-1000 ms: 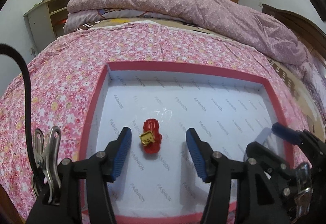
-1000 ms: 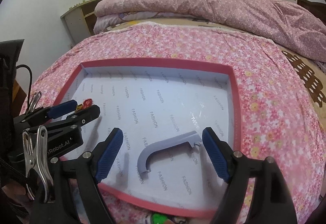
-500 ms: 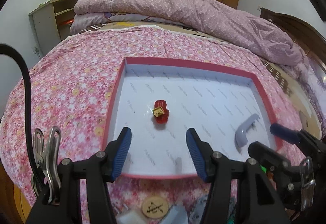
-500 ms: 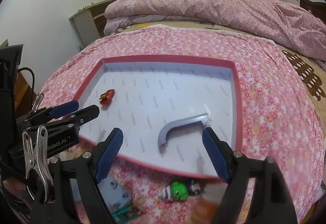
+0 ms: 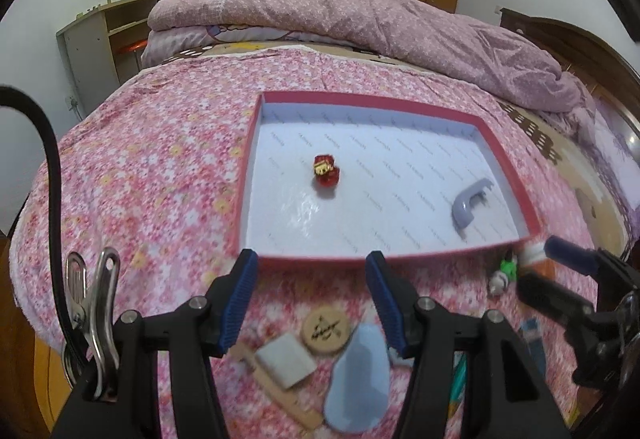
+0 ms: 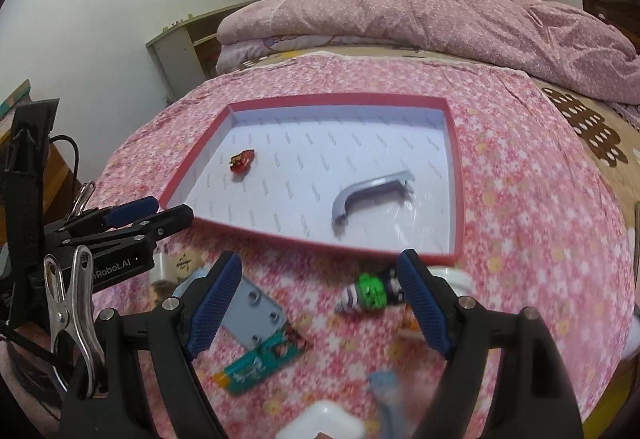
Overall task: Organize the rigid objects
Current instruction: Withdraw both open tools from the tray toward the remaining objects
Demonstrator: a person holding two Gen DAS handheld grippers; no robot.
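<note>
Both grippers, left [image 5: 308, 281] and right [image 6: 320, 289], are held apart and empty over toys scattered beside the red tray [image 5: 320, 262].

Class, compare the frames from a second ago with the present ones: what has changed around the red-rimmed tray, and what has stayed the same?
Both grippers, left and right, pulled back from the red-rimmed tray, bringing loose items before it into view. Unchanged: the small red toy and grey plastic handle lie in the tray, and both grippers are open and empty.
</note>
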